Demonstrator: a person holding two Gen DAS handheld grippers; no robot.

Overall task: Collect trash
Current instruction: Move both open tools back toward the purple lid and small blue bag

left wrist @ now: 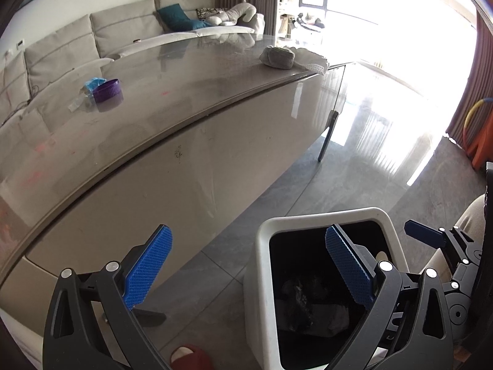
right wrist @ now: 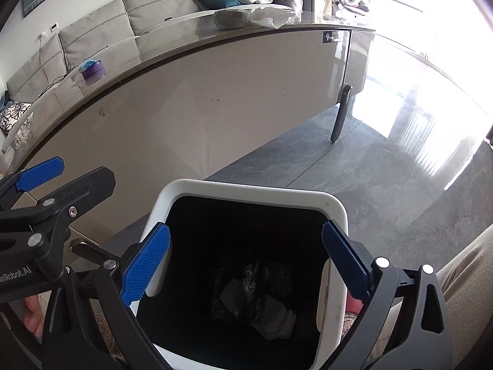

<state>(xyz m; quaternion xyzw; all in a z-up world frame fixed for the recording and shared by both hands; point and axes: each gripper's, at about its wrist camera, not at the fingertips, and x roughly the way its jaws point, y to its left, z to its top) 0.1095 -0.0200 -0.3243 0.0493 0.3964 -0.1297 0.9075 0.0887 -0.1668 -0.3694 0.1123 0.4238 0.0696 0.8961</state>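
Observation:
A white trash bin (right wrist: 336, 212) with a black liner stands on the floor beside the table; crumpled dark and pale trash (right wrist: 255, 305) lies at its bottom. My right gripper (right wrist: 246, 262) hangs open over the bin's mouth, nothing between its blue pads. In the left wrist view my left gripper (left wrist: 246, 265) is open too, its right finger over the bin (left wrist: 262, 246), its left finger before the table's side. On the table top sit a purple lid (left wrist: 108, 91) with blue plastic (left wrist: 92, 84) behind it, a grey wad (left wrist: 277, 56) and white paper (left wrist: 311, 60).
The long grey table (left wrist: 191, 160) stands on a slanted metal leg (left wrist: 327, 135). A grey sofa (left wrist: 123, 27) with cushions runs behind it. Glossy tiled floor (left wrist: 385, 160) stretches to the bright window. A red slipper (left wrist: 188, 356) and a person's trouser leg (right wrist: 465, 271) are near the bin.

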